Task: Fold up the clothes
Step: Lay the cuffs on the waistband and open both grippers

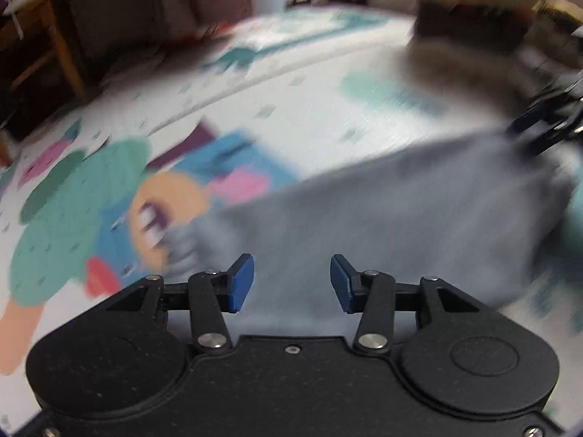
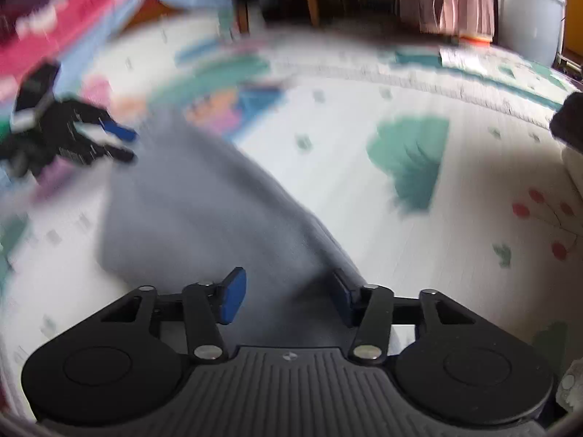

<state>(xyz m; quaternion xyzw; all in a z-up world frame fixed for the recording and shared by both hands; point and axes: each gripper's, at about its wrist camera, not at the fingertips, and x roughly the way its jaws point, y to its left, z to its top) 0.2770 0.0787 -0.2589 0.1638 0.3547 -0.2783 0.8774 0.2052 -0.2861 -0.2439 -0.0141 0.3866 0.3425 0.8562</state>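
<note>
Looking along the left gripper, its blue-padded jaws stand apart and press on nothing; the grey garment lies under and beyond them, spread on a white play mat printed with coloured cartoon shapes. At the far right edge of this blurred view the right gripper shows above the garment's far end. A wooden chair stands off the mat, upper left.

From the right wrist, the right gripper is likewise released, jaws parted, with the grey garment passing between the pads without being pinched. The left gripper appears at the garment's far left corner. A pale bin stands beyond the mat.
</note>
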